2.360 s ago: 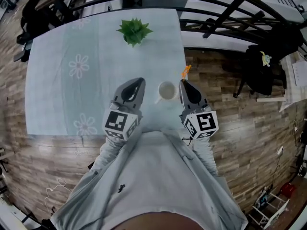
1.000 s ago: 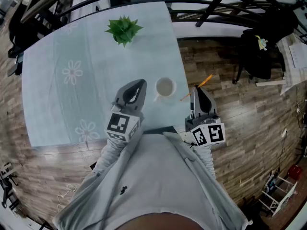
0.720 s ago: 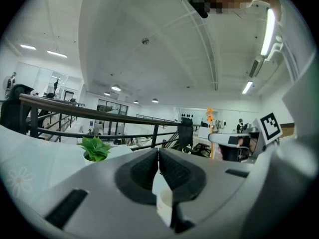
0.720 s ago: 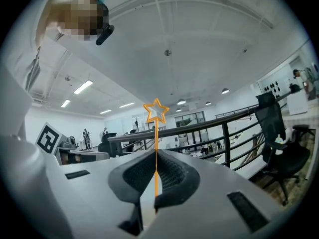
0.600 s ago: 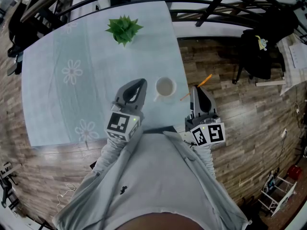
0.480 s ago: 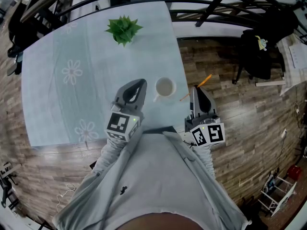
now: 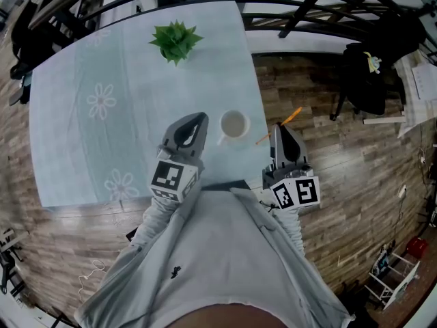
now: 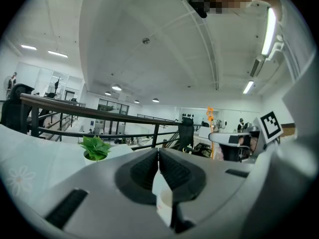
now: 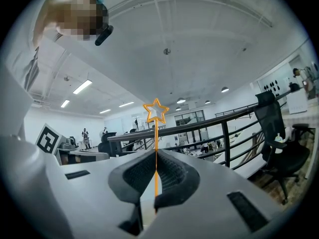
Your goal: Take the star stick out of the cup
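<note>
Looking down on a pale flowered table (image 7: pixel 82 142), plant (image 7: pixel 176 42) at far edge, wood floor (image 7: pixel 341 183) right, black railing (image 8: pixel 75 106) beyond, strip lights (image 8: pixel 270 24) overhead.

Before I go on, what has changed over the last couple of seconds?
The right tool, shut on the star stick, moved right, away from the cup and past the table edge. It now hangs over the wood floor with the stick tilted. Nothing was let go. The cup, the left tool beside it and the plant stayed put.
</note>
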`<state>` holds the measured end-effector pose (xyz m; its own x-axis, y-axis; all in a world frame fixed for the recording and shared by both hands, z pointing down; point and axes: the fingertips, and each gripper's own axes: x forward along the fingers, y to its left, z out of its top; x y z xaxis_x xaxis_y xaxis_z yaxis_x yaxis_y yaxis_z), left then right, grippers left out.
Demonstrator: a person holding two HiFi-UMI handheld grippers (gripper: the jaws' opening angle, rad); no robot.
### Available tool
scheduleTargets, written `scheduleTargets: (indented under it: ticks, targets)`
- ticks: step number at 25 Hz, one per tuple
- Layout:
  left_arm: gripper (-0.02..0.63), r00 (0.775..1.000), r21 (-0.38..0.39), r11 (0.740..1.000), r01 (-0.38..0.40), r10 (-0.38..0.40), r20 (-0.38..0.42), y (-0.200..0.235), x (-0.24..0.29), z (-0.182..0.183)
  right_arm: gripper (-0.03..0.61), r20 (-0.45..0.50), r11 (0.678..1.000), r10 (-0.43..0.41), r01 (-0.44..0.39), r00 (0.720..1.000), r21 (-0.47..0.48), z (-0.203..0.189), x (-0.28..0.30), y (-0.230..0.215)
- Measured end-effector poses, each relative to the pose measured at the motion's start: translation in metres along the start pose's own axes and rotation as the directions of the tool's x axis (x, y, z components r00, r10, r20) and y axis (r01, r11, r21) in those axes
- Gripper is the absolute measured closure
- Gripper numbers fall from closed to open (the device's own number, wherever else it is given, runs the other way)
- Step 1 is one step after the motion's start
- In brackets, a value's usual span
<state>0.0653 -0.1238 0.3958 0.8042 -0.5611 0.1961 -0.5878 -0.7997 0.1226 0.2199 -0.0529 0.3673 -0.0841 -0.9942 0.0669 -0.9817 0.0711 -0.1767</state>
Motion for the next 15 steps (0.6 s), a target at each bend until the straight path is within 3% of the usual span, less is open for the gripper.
scheduleTargets:
  ticks: [15]
  targets:
    - [0.592,1.000,-0.002,1.000,0.010,-0.010,-0.001,-0.0033,0.0005,-0.0010,0.558,-0.010,1.000,0.009,-0.009,1.000,-0.002,-0.0025,0.0001,0.0014]
